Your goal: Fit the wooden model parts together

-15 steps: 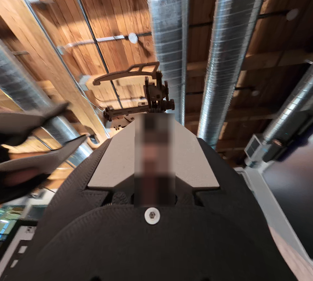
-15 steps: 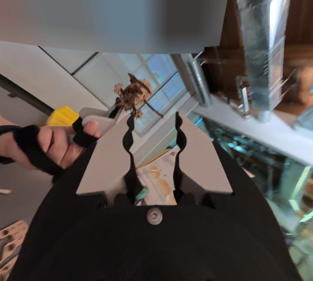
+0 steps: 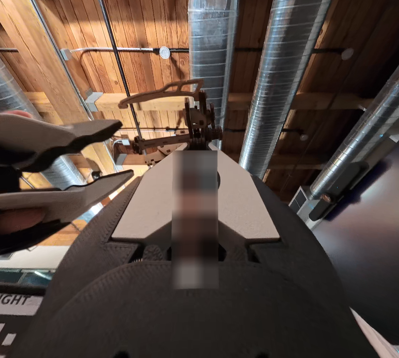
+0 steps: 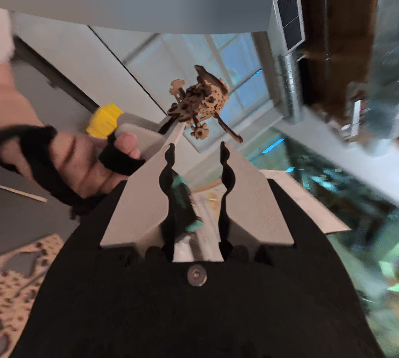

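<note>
The wooden model (image 3: 195,123) is a small cluster of gears and plates with a curved arm and a straight bar sticking out to the left. My left gripper (image 3: 197,148) is shut on its base and holds it up against the ceiling. In the right wrist view the model (image 4: 200,103) hangs just beyond and above my right gripper (image 4: 197,146), which is open and empty. The left gripper (image 4: 176,129) comes in from the left there, held by a hand (image 4: 75,164). The right gripper (image 3: 126,149) shows open at the left of the left wrist view, short of the bar's end.
Metal ducts (image 3: 212,34) and wooden beams fill the ceiling overhead. A wooden sheet with cut-outs (image 4: 21,272) lies at the lower left. A blurred teal and black object (image 4: 183,203) and a printed sheet (image 4: 280,196) lie behind the right gripper's fingers. Left tips to right tips: about 6 cm.
The right gripper has moved closer to the model, further into the left wrist view from the left. The left gripper still holds the model.
</note>
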`<state>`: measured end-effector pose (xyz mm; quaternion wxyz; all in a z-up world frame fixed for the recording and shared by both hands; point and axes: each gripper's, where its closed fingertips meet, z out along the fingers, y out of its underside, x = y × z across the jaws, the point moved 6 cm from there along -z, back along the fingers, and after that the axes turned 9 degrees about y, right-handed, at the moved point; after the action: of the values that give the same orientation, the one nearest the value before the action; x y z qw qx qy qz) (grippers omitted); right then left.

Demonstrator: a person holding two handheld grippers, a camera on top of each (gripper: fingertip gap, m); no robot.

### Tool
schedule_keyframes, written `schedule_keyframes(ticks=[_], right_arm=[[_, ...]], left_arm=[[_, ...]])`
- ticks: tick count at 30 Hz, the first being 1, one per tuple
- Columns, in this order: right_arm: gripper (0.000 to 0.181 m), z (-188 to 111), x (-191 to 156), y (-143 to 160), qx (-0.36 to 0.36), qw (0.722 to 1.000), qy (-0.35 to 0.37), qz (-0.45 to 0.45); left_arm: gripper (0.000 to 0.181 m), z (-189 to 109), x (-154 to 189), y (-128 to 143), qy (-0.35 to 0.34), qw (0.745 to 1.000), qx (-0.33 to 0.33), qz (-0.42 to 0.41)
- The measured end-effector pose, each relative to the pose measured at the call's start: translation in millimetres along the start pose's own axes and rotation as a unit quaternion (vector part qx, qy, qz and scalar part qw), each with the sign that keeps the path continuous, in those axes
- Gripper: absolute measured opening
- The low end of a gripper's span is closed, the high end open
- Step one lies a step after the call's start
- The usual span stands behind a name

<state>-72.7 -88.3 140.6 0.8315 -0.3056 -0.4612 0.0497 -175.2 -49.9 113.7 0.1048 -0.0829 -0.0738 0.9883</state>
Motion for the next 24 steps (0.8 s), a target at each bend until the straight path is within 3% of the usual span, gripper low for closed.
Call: schedule_keyframes(ticks=[7, 11, 13, 19, 24], right_arm=[[0.039, 5, -10, -21, -0.024, 0.99, 0.025, -0.134], [0.031, 5, -12, -21, -0.056, 0.983, 0.017, -0.171], [0.017, 3, -11, -23, -0.057, 0.98, 0.025, -0.189], [0.025, 1, -10, -29, -0.077, 0.973, 0.019, -0.215], [0.016, 0, -14, -34, -0.087, 0.963, 0.018, -0.253]], left_arm=[[0.009, 1, -11, 11, -0.017, 0.999, 0.018, -0.023], [0.01, -5, -15, 11, -0.018, 0.999, 0.032, -0.035], [0.009, -6, -17, 12, -0.025, 0.999, 0.027, -0.039], [0.009, -3, -20, 19, -0.031, 0.998, 0.002, -0.054], [0.01, -4, -21, 20, -0.032, 0.998, -0.007, -0.056]])
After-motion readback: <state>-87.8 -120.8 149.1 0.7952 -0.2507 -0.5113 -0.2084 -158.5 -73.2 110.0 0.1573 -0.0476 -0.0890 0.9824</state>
